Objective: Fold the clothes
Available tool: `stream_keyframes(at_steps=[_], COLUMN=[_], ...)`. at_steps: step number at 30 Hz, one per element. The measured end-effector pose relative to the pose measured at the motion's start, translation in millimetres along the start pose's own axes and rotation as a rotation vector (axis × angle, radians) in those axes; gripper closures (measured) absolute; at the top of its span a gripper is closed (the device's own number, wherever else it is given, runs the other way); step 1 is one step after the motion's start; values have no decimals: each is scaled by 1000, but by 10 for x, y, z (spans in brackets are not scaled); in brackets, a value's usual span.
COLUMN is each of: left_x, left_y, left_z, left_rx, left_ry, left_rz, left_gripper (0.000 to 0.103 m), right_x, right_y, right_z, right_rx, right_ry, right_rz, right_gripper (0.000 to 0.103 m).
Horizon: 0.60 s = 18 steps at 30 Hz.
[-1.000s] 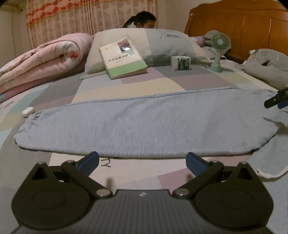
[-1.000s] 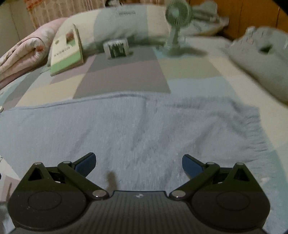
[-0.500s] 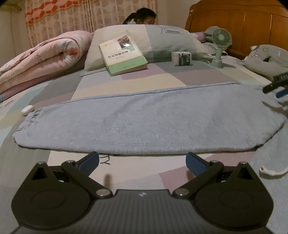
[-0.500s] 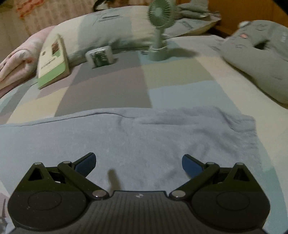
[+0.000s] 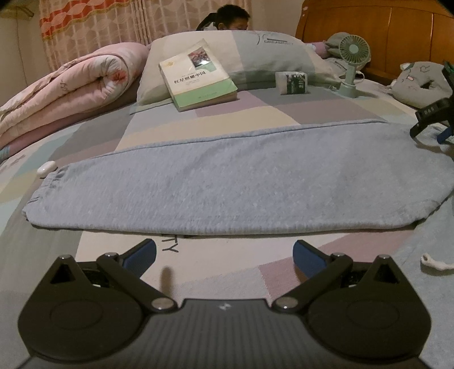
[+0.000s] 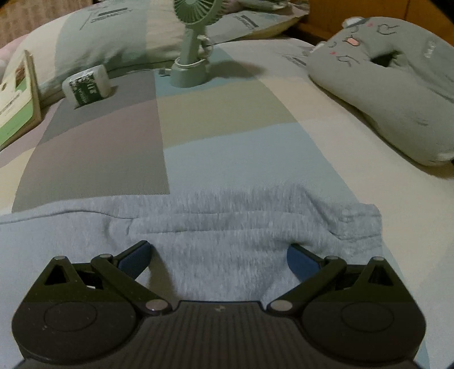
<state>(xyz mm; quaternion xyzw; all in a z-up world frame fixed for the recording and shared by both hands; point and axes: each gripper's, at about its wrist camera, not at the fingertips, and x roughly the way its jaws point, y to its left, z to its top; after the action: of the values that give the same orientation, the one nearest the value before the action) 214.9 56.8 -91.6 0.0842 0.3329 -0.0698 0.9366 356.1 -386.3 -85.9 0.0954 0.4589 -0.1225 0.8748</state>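
While both tools sit w/ fingers spread wide, neither grips anything. L tool [image 5: 224,254] hovers low over the bed [image 5: 227,272], just short of the near edge of the grey trousers [image 5: 227,181], which lie flat across the bed ahead of it, gathered cuff to its left, wider end to its right. A white drawstring end [image 5: 434,262] lies on the sheet off to its right. R tool [image 6: 218,258] is right on the trousers' [image 6: 224,255] waist end, blue pads [image 6: 136,257] to either side of a raised fold of fabric; can't tell if the pads touch the cloth. A bunched corner sits just fwd-right of it. The R tool [image 5: 431,119] also shows at the far right of the L view, above that same end.

Beyond the trousers, fwd of the L tool: a book [image 5: 198,76] leaning on a pillow [image 5: 255,54], a small pack [image 5: 292,82], a green fan [image 5: 351,65]. Far left, a rolled pink quilt [image 5: 71,88]; near the cuff, a small white item [image 5: 46,167]. Fwd-right of the R tool lies a grey plush cushion [image 6: 397,85]. A person's head [image 5: 232,17] shows behind the pillow.
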Motion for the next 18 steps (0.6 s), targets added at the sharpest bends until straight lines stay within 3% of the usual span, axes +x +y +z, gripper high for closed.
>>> stream_keyframes(at_steps=[6,8,13,18], left_x=[-27,-20,7,12], left_y=[22,21,37,52], left_z=[3,4,-3,-8], left_rx=[-19,-17,-31,-39], left_ry=[0,3,15,22], left_rz=[-29,-24,-36,-22], left_gripper=[1,1,1,1], right_x=[-62,100,271,234], right_y=[297,381,316,351], right_z=[-104,-84,66,127], right_rx=[-36,-66,25,3], right_ry=[34,47,-16,-9], right_rz=[19,-24,-27,-47], right_gripper=[0,0,0,0])
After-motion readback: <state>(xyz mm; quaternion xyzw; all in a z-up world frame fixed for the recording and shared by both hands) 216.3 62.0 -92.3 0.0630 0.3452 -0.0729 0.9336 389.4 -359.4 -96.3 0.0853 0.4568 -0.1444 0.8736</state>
